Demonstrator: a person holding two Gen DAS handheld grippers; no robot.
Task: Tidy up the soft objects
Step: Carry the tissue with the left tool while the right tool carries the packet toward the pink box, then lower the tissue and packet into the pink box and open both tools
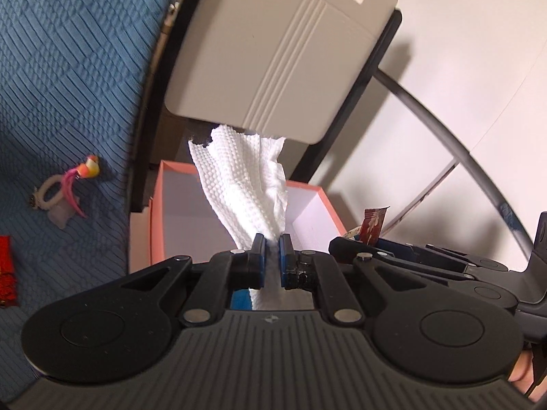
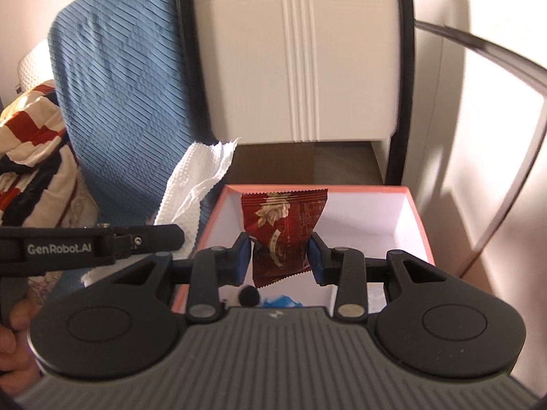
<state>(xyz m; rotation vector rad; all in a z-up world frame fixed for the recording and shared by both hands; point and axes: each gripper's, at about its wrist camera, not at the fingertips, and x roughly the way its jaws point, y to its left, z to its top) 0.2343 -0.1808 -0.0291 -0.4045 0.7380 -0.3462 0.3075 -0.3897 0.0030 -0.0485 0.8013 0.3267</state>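
Note:
My left gripper (image 1: 272,241) is shut on a white embossed paper towel (image 1: 242,184), which stands up from the jaws in front of an open pink box (image 1: 155,218) with a white inside. My right gripper (image 2: 279,256) is shut on a dark red snack packet (image 2: 285,229), held over the same pink box (image 2: 415,212). In the right wrist view the paper towel (image 2: 191,184) and the left gripper's body (image 2: 92,244) show at the left. In the left wrist view the red packet (image 1: 373,227) and the right gripper's body show at the right.
A beige plastic chair (image 1: 273,51) with a black frame stands behind the box. A blue quilted cover (image 1: 68,68) lies to the left, with a pink feathered toy (image 1: 68,188) and a red item (image 1: 7,270) on it. A patterned cloth (image 2: 30,143) lies far left. A white wall is at the right.

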